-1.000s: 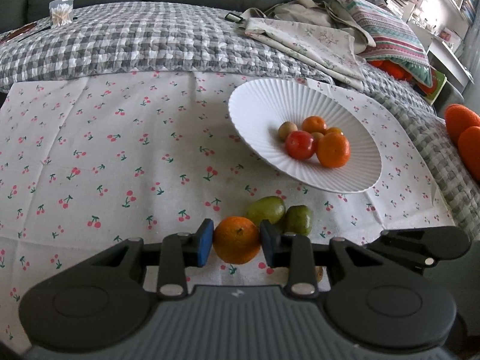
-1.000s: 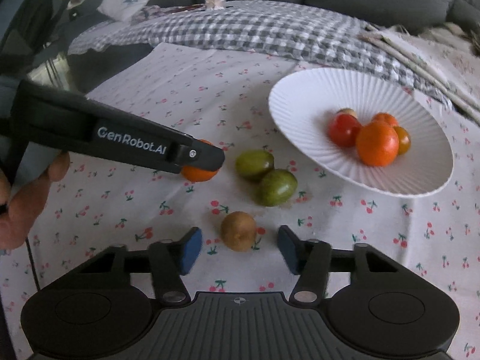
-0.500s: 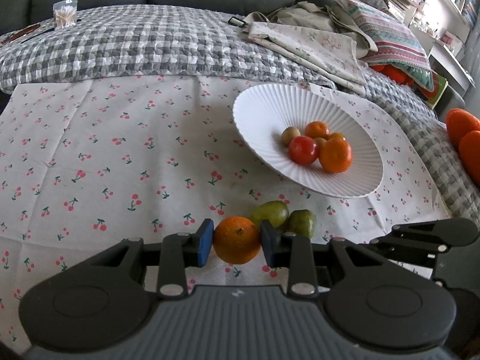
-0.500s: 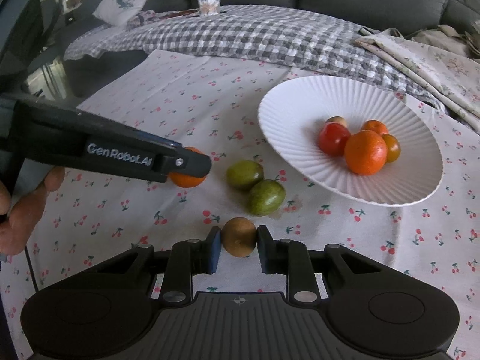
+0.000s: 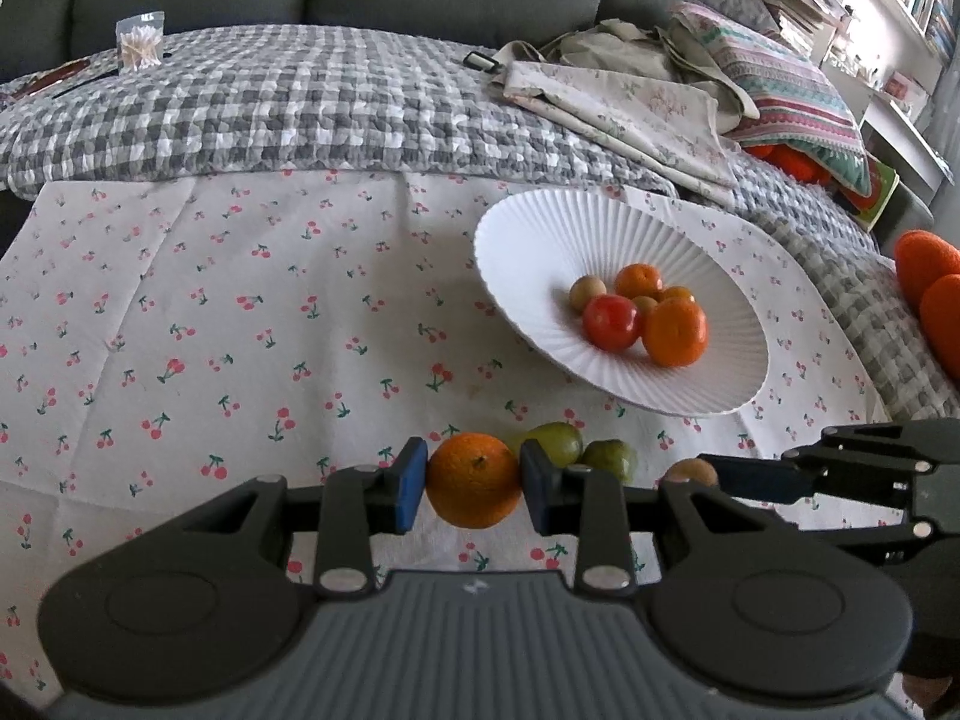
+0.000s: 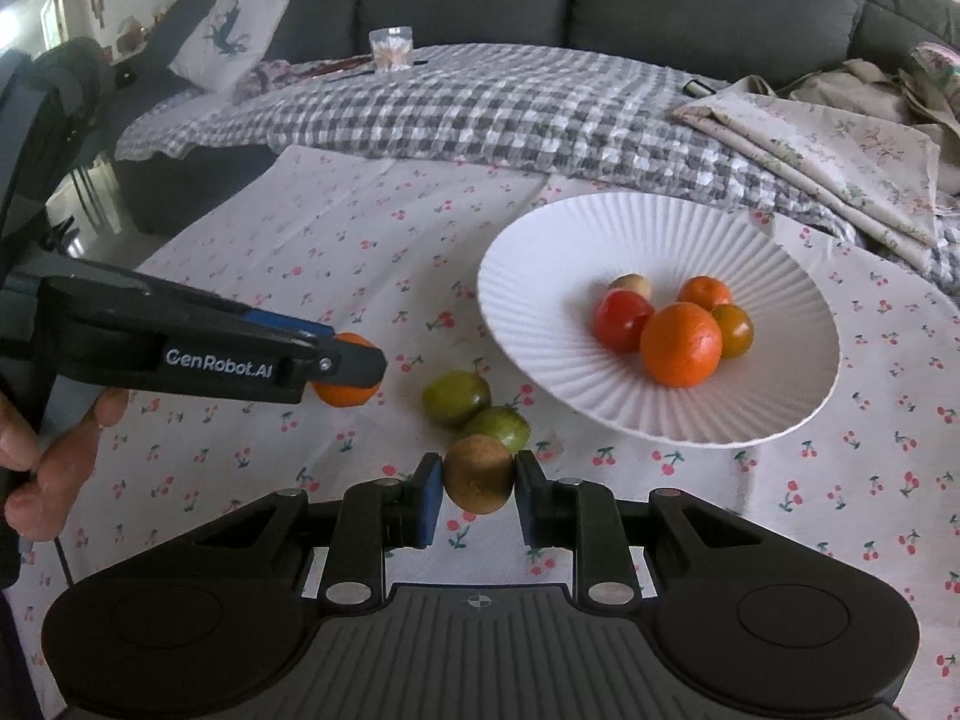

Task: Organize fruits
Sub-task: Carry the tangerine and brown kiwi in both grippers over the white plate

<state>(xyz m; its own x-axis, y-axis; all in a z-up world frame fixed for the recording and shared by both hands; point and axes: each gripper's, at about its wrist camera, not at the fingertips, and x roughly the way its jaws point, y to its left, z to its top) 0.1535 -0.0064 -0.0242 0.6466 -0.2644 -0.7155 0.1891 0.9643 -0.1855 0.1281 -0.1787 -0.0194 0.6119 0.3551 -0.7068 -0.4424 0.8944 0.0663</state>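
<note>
My left gripper [image 5: 474,483] is shut on an orange [image 5: 474,480] and holds it over the cherry-print cloth. It also shows in the right wrist view [image 6: 345,369], at the left. My right gripper [image 6: 478,489] is shut on a brown kiwi [image 6: 478,474], lifted just above the cloth. Two green fruits [image 6: 456,397] [image 6: 499,426] lie on the cloth between the grippers and the white ribbed plate [image 6: 540,252]. The plate holds a tomato [image 6: 621,319], oranges [image 6: 681,345] and small fruits.
A grey checked blanket [image 5: 300,102] lies behind the cloth, with a small box of cotton swabs [image 5: 141,48] on it. Folded fabrics and a striped cushion [image 5: 792,90] sit at the back right. Orange objects [image 5: 930,282] are at the far right.
My right gripper closed on the kiwi and lifted it slightly. My left gripper rose a little with the orange still in it.
</note>
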